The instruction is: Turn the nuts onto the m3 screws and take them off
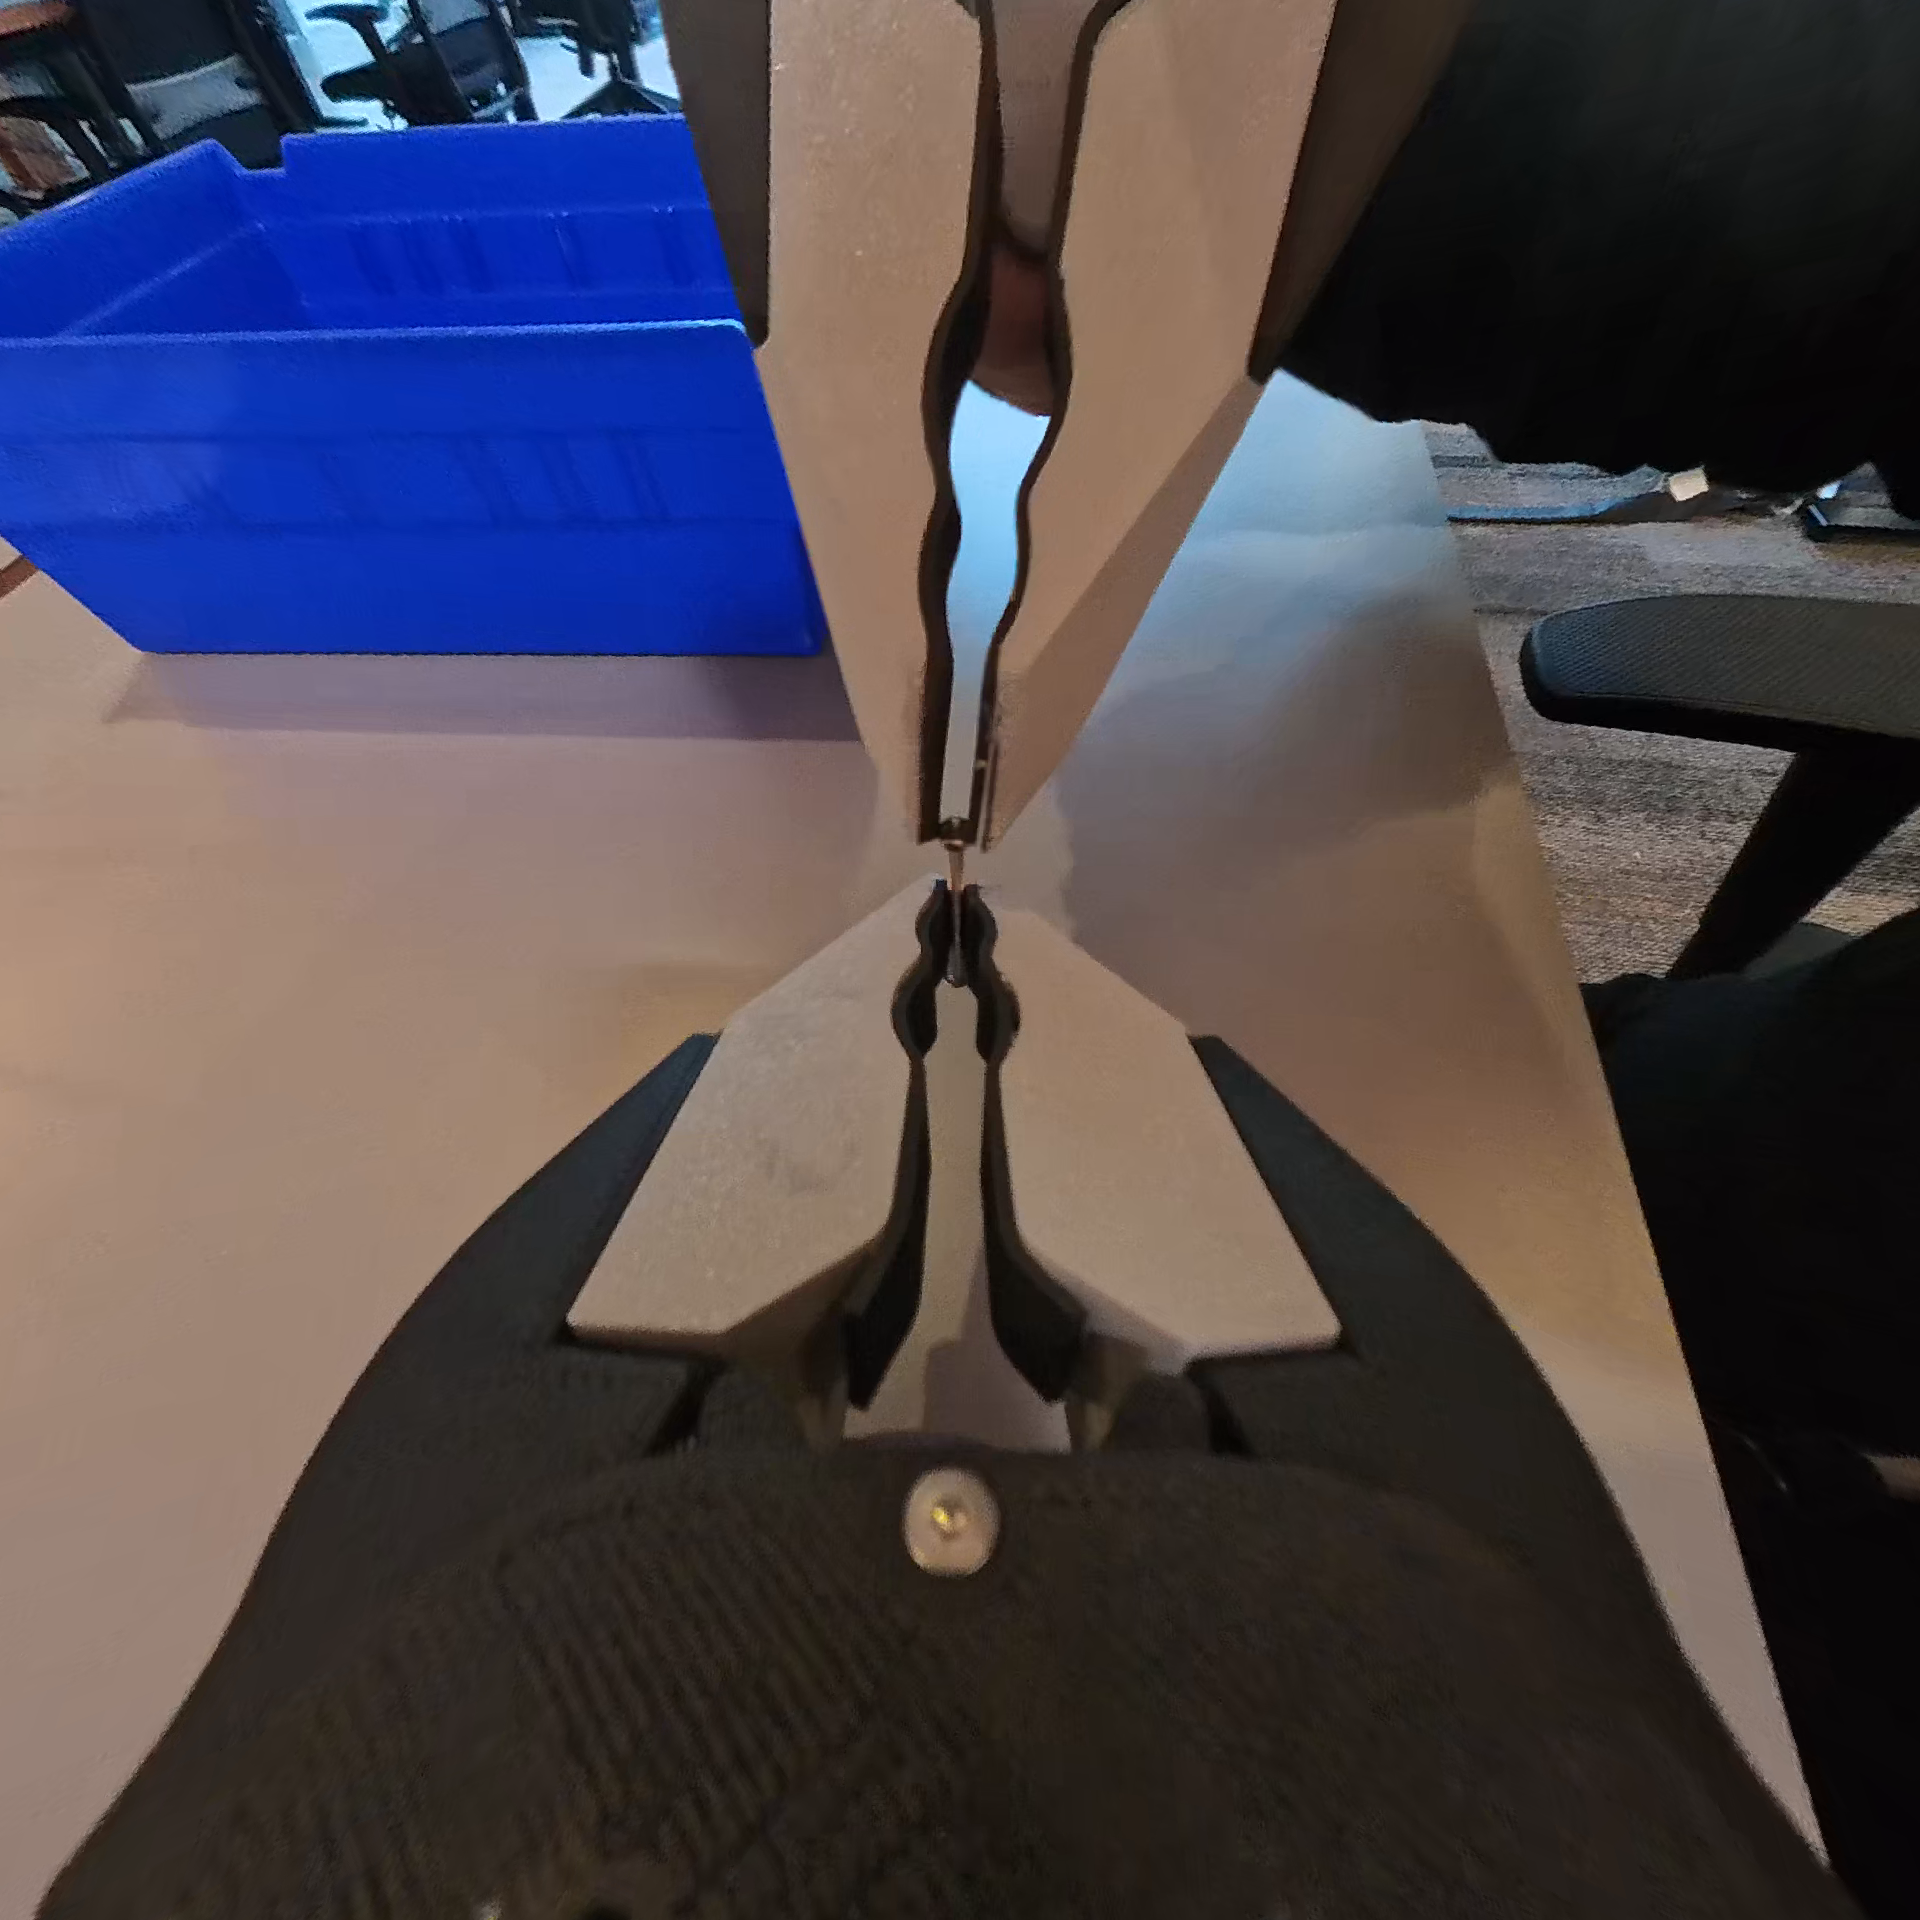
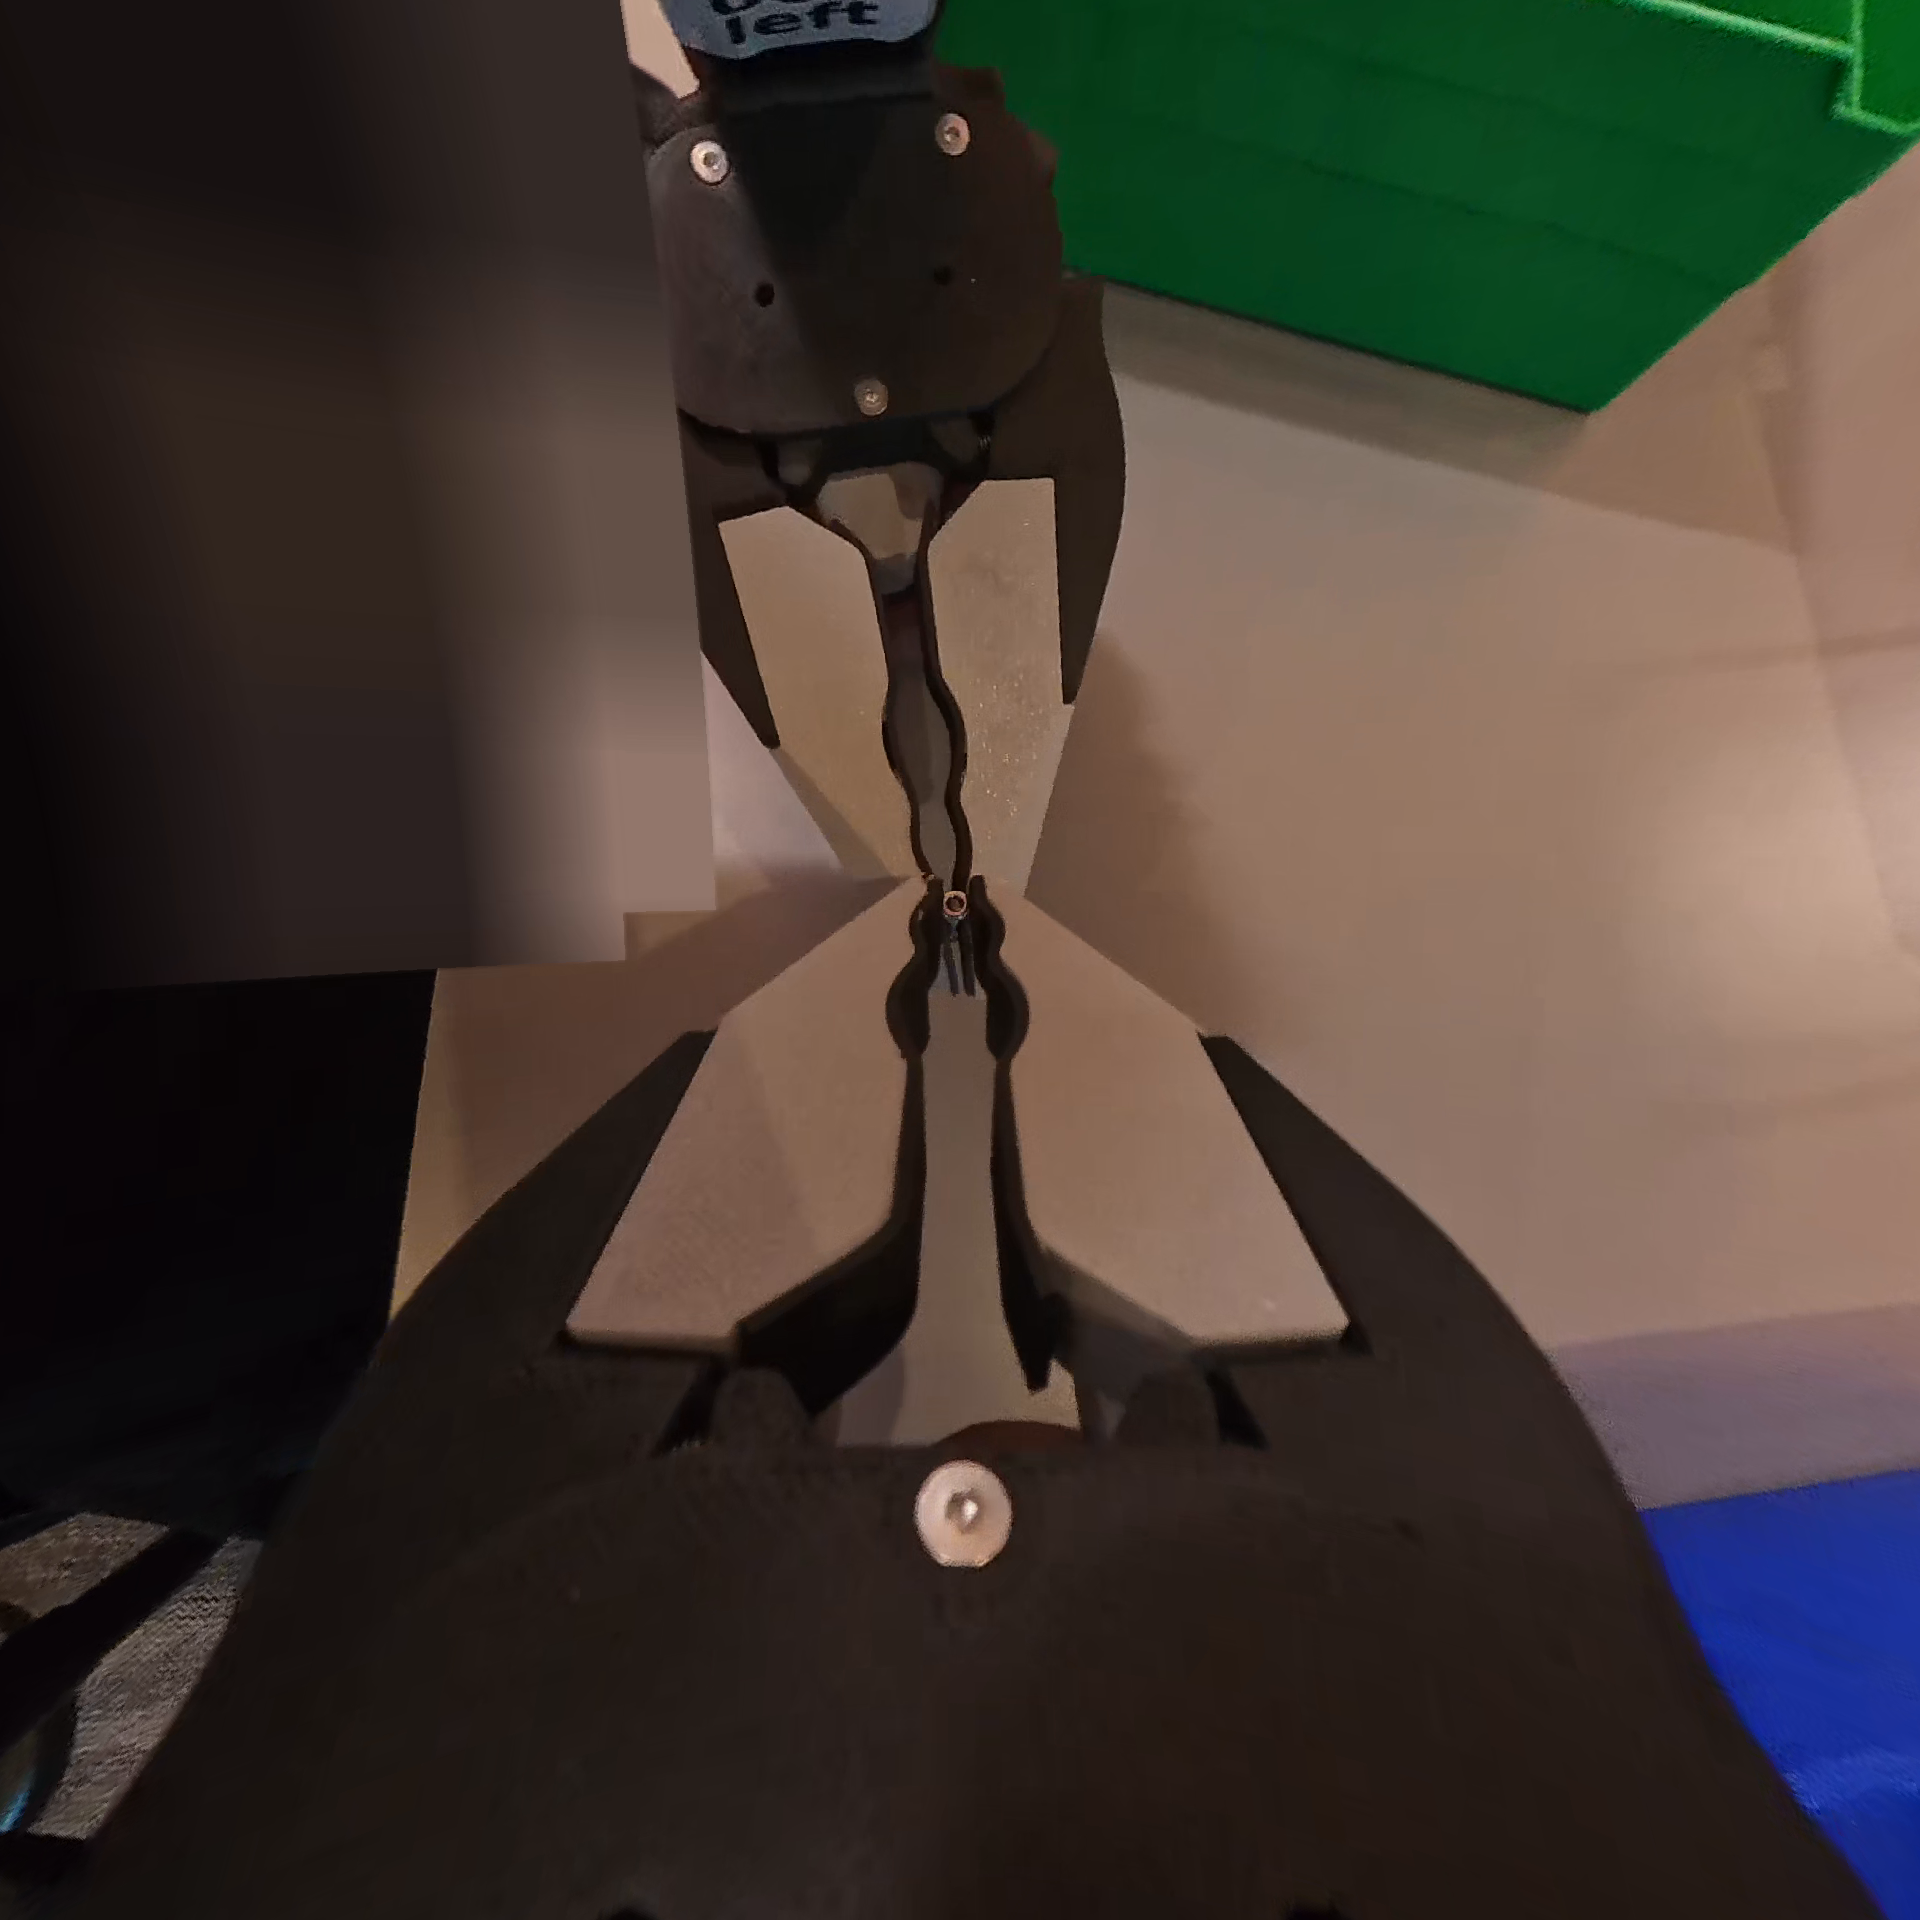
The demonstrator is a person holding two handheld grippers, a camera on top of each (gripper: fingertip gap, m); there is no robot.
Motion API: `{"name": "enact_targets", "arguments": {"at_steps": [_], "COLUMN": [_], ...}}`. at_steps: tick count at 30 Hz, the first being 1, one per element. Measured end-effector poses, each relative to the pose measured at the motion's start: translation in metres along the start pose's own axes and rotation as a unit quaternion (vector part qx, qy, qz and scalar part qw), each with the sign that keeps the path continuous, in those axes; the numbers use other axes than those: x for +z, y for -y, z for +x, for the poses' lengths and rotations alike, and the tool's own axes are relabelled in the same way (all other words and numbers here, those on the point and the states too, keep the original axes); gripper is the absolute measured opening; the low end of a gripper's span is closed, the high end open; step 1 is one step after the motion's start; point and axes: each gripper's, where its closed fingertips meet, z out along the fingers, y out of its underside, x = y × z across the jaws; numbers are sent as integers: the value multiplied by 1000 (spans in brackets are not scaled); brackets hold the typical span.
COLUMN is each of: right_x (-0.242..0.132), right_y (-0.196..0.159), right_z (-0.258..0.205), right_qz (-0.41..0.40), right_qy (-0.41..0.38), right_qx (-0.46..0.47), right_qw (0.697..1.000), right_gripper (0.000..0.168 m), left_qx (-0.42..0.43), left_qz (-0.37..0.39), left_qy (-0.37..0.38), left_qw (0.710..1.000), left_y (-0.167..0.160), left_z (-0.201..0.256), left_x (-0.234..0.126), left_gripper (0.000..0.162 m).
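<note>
In the left wrist view my left gripper [image 1: 954, 906] is shut on a small dark M3 screw [image 1: 953, 961]. Its thin shaft [image 1: 953, 868] points away toward my right gripper [image 1: 956, 831], which comes in from the top, tip to tip. The right gripper is shut on a small nut [image 1: 951, 828] at the end of the shaft. In the right wrist view the right gripper [image 2: 954, 914] pinches the nut [image 2: 954, 904], seen as a tiny ring. The left gripper [image 2: 940, 881] meets it from above. Both are held above the pale table [image 1: 364, 987].
A blue plastic bin [image 1: 395, 436] stands on the table to the left and shows at the lower right of the right wrist view [image 2: 1818, 1662]. A green bin [image 2: 1403, 177] stands at the far right. A black office chair [image 1: 1745, 707] and a person's dark clothing [image 1: 1610, 208] are past the table edge. Both grippers' tips are close together, under 4 cm apart.
</note>
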Motion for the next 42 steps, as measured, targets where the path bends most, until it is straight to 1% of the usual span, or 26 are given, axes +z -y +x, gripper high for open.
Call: {"name": "enact_targets", "arguments": {"at_steps": [11,19,26,31,37,39,42], "right_x": [3,4,5,2,-8,-15,-20], "right_y": [-3,-4,-4,-2,1,4,11], "right_z": [6,11,12,14,14,15,8], "right_qz": [-56,-45,-36,-22,7,34,108], "right_qy": [-56,-69,-66,-68,-71,-76,-52], "right_qx": [49,140,160,158,149,127,82], "right_qw": [996,987,984,985,986,988,989], "right_gripper": [2,2,2,2,7,8,11], "left_qx": [-8,-17,-26,-26,-34,-36,-38], "left_qz": [-13,-21,-22,-23,-17,-13,4], "left_qy": [18,35,33,31,24,16,-8], "left_qw": [1000,999,999,999,999,999,999], "left_y": [-4,-6,-7,-7,-6,-5,0], "left_z": [-5,-10,-11,-10,-10,-8,-2], "left_x": [1,1,1,1,0,0,-2], "left_gripper": [0,0,0,0,0,0,0]}}
